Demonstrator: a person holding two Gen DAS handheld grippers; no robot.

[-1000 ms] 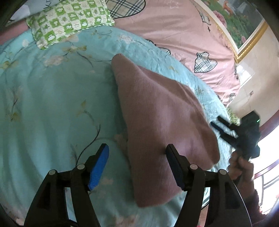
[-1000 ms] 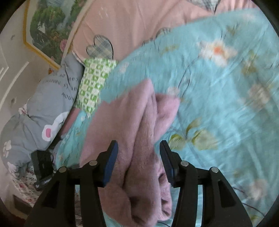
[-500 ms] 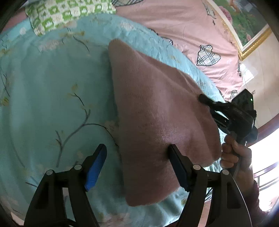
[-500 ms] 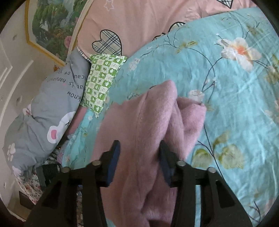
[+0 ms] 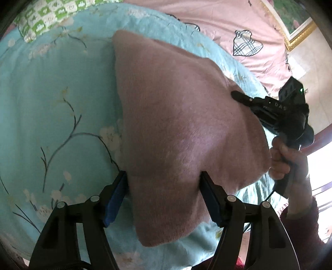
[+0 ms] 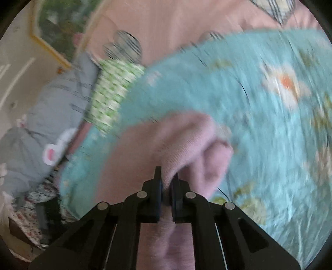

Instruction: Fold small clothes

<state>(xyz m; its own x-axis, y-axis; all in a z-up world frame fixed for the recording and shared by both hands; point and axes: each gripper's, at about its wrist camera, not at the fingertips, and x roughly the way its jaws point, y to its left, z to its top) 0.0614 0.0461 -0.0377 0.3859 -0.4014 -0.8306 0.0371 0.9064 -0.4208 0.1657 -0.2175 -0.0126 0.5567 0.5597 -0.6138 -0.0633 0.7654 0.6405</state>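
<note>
A dusty pink fleece garment point(image 5: 176, 128) lies folded on the turquoise floral bedspread point(image 5: 58, 108). My left gripper point(image 5: 164, 180) is open, its fingers straddling the garment's near edge. My right gripper point(image 6: 166, 182) is shut on a bunched fold of the pink garment point(image 6: 178, 145). In the left wrist view the right gripper point(image 5: 269, 112) sits at the garment's right side, held by a hand. The right wrist view is motion-blurred.
A green checked pillow point(image 5: 54, 14) lies at the bedspread's far edge, also in the right wrist view point(image 6: 112, 91). Pink bedding with plaid hearts point(image 5: 247, 43) lies behind. A grey pillow point(image 6: 51, 108) and a framed picture point(image 6: 54, 35) are at left.
My right gripper closed on the garment's fold. My left gripper moved forward so its open fingers now straddle the garment's near edge, and narrowed somewhat.
</note>
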